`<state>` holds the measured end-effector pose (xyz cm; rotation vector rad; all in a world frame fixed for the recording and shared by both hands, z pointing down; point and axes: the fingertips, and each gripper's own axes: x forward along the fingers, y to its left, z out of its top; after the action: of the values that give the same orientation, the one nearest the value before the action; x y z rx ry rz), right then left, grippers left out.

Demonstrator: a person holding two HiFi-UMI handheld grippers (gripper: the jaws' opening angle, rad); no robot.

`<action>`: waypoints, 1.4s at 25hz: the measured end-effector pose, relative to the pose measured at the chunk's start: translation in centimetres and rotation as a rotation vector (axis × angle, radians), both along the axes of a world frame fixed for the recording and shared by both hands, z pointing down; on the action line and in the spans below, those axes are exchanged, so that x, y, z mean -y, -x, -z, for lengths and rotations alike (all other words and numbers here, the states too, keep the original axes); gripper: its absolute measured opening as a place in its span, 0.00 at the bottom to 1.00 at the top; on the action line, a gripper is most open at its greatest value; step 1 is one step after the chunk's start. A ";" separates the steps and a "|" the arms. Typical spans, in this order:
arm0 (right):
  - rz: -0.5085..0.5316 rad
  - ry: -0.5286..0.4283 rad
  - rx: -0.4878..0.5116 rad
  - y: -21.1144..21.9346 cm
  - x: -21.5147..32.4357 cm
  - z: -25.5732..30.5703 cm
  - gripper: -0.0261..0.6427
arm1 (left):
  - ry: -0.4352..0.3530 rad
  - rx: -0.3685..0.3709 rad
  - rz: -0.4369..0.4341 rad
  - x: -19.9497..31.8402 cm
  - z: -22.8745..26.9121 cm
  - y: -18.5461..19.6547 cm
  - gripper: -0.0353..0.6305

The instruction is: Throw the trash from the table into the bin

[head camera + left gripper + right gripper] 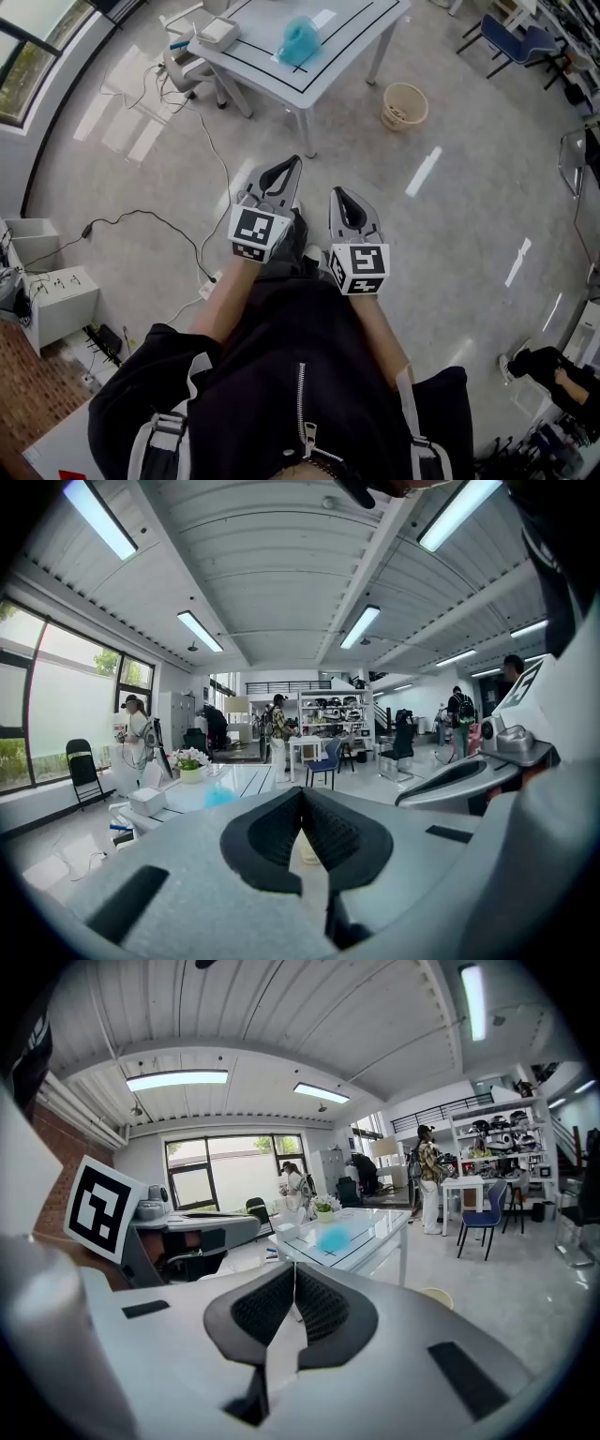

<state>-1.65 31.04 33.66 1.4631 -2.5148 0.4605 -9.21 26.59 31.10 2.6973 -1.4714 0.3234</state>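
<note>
Left gripper [293,163] and right gripper [337,192], both closed and empty at centre frame, point toward the upper-centre table [314,86], presumably approaching the teal trash [300,42]; bin [404,105] at right.

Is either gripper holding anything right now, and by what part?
Nothing is held. The left gripper and right gripper are both shut and empty; the blue trash lies on the table.
</note>
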 end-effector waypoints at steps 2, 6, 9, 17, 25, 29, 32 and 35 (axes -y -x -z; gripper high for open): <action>0.015 0.000 -0.018 0.8 1.2 0.0 0.06 | 0.002 -0.014 0.004 1.4 -0.1 0.5 0.06; 0.040 0.007 -0.042 2.6 4.1 -0.3 0.06 | 0.003 -0.038 0.017 4.6 -0.4 2.0 0.06; 0.051 0.016 -0.057 3.7 6.9 -0.6 0.06 | 0.009 -0.047 0.019 7.3 -0.7 3.0 0.06; 0.060 0.024 -0.094 7.0 14.8 -0.4 0.06 | 0.035 -0.080 0.018 14.6 -1.5 6.2 0.06; 0.051 0.040 -0.129 10.1 21.2 -0.7 0.06 | 0.050 -0.115 0.022 20.9 -2.1 10.1 0.06; 0.045 0.042 -0.135 12.2 23.5 -0.8 0.06 | 0.053 -0.116 0.013 23.2 -2.4 12.0 0.06; 0.046 0.042 -0.140 13.4 24.6 -1.1 0.06 | 0.059 -0.132 0.019 24.6 -2.7 13.2 0.06; 0.044 0.041 -0.150 13.6 25.4 -1.0 0.06 | 0.062 -0.143 0.018 25.5 -2.7 13.5 0.06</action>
<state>-15.30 5.65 34.65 1.3701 -2.4014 0.3783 -22.74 1.05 33.81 2.5972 -1.4212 0.1685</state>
